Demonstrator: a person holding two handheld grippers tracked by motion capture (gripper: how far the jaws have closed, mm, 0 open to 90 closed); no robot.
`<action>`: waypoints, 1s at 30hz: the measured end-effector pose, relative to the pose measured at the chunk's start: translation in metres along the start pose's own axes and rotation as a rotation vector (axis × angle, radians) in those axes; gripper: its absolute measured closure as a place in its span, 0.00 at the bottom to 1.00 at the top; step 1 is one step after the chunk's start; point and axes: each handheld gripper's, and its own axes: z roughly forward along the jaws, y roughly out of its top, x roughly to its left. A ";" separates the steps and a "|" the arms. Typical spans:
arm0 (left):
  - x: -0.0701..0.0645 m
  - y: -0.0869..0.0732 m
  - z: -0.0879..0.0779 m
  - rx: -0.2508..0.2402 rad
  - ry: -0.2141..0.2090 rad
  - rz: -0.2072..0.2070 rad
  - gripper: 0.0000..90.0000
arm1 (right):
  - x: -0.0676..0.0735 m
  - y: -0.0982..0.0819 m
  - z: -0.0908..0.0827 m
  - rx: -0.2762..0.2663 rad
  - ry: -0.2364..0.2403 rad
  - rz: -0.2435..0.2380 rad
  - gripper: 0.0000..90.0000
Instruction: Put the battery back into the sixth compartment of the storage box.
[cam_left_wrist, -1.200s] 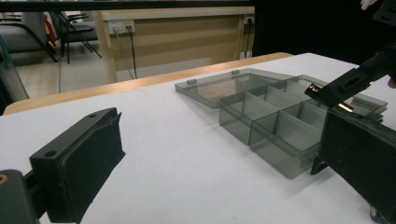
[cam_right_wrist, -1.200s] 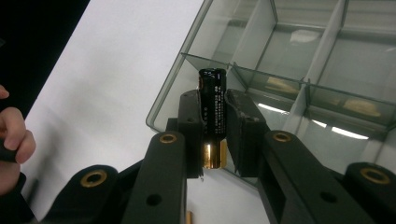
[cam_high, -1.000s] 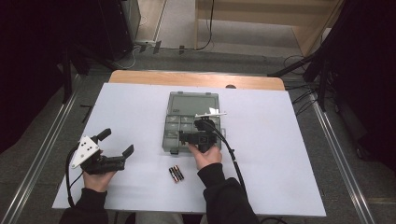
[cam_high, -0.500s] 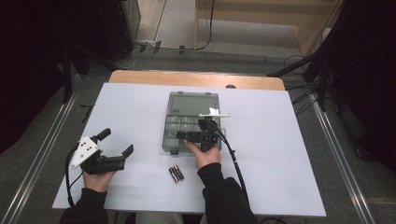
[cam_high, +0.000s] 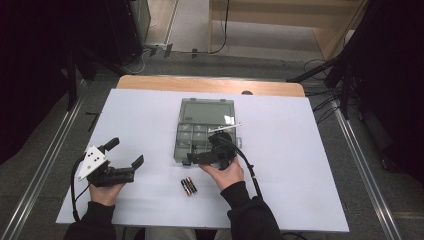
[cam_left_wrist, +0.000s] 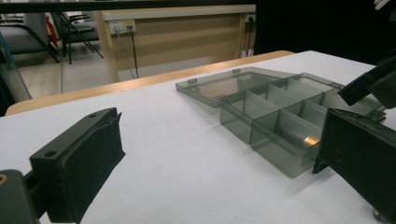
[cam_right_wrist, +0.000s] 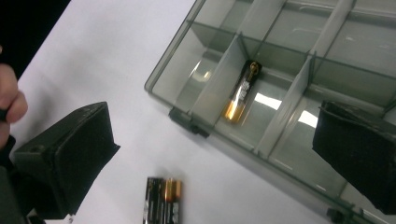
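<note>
Black-and-copper batteries (cam_right_wrist: 163, 200), apparently two, lie side by side nearest the person. Right gripper (cam_high: 212, 156) jaws have just been opening; nothing between them; left gripper (cam_high: 120, 161) jaws apart. Beyond, one battery (cam_right_wrist: 242, 92) rests in the organizer box (cam_high: 181, 150). Descend squarely over one cell, gripping mid-length.

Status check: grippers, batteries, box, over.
Right gripper just opened, empty. Left gripper open, idle. One battery in box; two batteries on table. Nothing blocking.

Lab-like recording room: white-topped bench (cam_high: 300, 165), black curtains (cam_high: 45, 65) at both sides, floor cables (cam_high: 220, 30) at top centre.
</note>
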 end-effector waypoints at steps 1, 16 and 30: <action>0.000 0.000 0.000 0.000 0.000 0.001 0.00 | 0.000 -0.001 -0.001 0.001 0.001 -0.008 0.00; 0.000 0.000 0.000 0.006 0.000 0.002 0.00 | 0.021 -0.011 -0.005 0.102 -0.053 -0.106 0.00; 0.000 0.000 0.001 0.009 -0.002 -0.001 0.00 | 0.038 -0.022 0.002 0.191 -0.082 -0.191 0.01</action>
